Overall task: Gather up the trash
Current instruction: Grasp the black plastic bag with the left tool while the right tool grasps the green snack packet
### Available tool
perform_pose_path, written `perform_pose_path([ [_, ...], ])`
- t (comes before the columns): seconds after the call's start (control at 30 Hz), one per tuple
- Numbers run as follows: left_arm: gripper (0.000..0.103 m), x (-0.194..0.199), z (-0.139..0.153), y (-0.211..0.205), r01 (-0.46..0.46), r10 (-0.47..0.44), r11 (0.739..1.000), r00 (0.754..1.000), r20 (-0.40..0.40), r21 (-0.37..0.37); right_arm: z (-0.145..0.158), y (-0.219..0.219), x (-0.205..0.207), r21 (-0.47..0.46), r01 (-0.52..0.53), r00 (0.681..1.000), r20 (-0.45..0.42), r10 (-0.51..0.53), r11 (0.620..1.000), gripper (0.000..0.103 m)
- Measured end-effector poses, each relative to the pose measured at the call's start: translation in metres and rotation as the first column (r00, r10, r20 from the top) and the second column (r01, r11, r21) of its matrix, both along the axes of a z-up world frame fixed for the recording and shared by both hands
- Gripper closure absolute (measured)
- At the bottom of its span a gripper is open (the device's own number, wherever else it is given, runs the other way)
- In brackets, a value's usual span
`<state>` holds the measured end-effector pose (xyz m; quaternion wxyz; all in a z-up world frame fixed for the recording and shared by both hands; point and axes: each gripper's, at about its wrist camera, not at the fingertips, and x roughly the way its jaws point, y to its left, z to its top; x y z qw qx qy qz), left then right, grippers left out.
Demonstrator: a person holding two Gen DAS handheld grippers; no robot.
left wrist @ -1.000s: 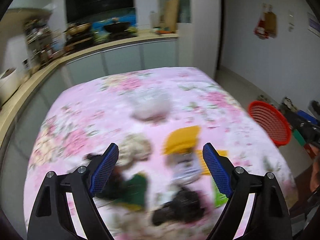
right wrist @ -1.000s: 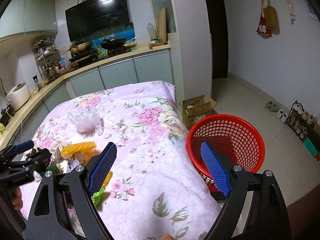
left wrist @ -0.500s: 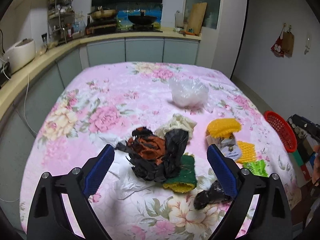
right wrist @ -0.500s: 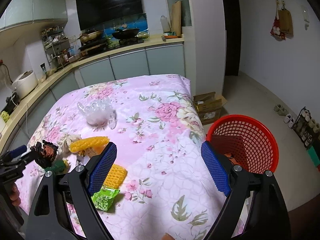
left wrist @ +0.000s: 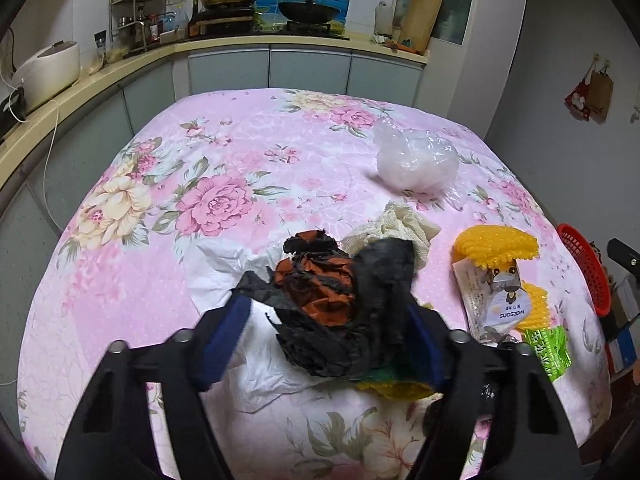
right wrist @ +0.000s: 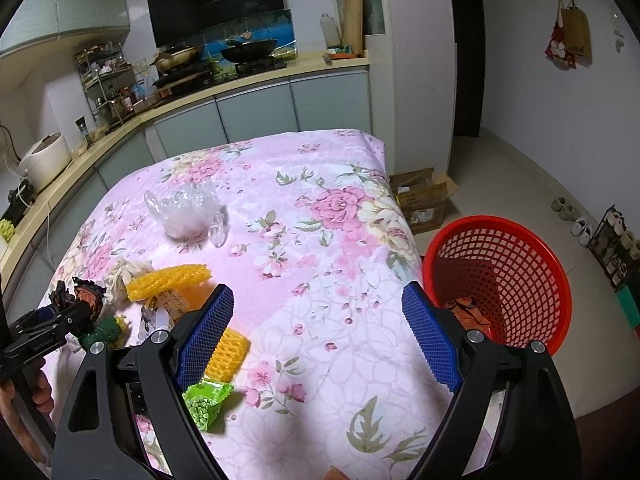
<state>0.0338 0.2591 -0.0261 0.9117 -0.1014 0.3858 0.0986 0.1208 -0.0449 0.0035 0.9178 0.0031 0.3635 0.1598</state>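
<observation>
Through my left camera, my left tongs [left wrist: 326, 332] are closing around one crumpled black-and-orange wrapper [left wrist: 332, 300]; whether the pads press it yet, I cannot tell. Around it on the pink floral cloth [left wrist: 180, 208] lie one clear plastic bag [left wrist: 416, 160] and one cream rag [left wrist: 404, 226].

Through my right camera, my right tongs [right wrist: 320, 332] stand wide and empty above the cloth; one red basket [right wrist: 516, 264] sits on the floor beside the table, one orange scrap [right wrist: 468, 312] inside.

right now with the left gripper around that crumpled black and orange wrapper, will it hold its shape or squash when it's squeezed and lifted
The black and orange wrapper looks like thin, creased foil or paper, so it will probably squash as the left gripper closes on it. It is likely light for its size. Its loose black flaps may droop or snag the green and yellow piece beneath it.
</observation>
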Motion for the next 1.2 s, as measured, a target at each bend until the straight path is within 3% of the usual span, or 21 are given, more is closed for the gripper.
perform_pose_path([
  [0.1, 0.056, -0.001, -0.003, -0.001, 0.004, -0.004, 1.0, 1.0, -0.006, 0.0, 0.0, 0.009, 0.003, 0.004, -0.028, 1.0, -0.007, 0.028, 1.0, 0.02],
  [0.23, 0.061, -0.005, -0.001, -0.002, 0.01, -0.01, 1.0, 1.0, 0.007, -0.002, 0.0, 0.024, 0.007, 0.011, -0.077, 0.997, -0.015, 0.077, 0.997, 0.02],
  [0.63, 0.061, -0.022, 0.04, 0.013, -0.04, 0.041, 0.999, 0.992, 0.121, -0.012, -0.01, 0.044, 0.006, 0.028, -0.156, 0.985, -0.066, 0.158, 0.987, 0.02],
  [0.9, 0.061, -0.023, 0.044, 0.011, -0.049, 0.05, 0.999, 0.991, 0.124, -0.009, -0.046, 0.057, -0.031, 0.008, -0.247, 0.957, -0.154, 0.245, 0.969, 0.02],
  [1.1, 0.061, -0.025, 0.044, 0.007, -0.05, 0.049, 0.999, 0.992, 0.113, 0.013, -0.067, 0.066, -0.042, -0.011, -0.242, 0.956, -0.174, 0.236, 0.97, 0.02],
  [1.17, 0.061, -0.026, 0.044, 0.006, -0.051, 0.049, 0.999, 0.993, 0.111, 0.012, -0.07, 0.068, -0.045, -0.025, -0.246, 0.957, -0.162, 0.239, 0.969, 0.023],
  [1.2, 0.061, -0.025, 0.044, 0.006, -0.051, 0.049, 0.999, 0.993, 0.11, 0.013, -0.072, 0.069, -0.046, -0.036, -0.253, 0.956, -0.165, 0.243, 0.967, 0.031],
])
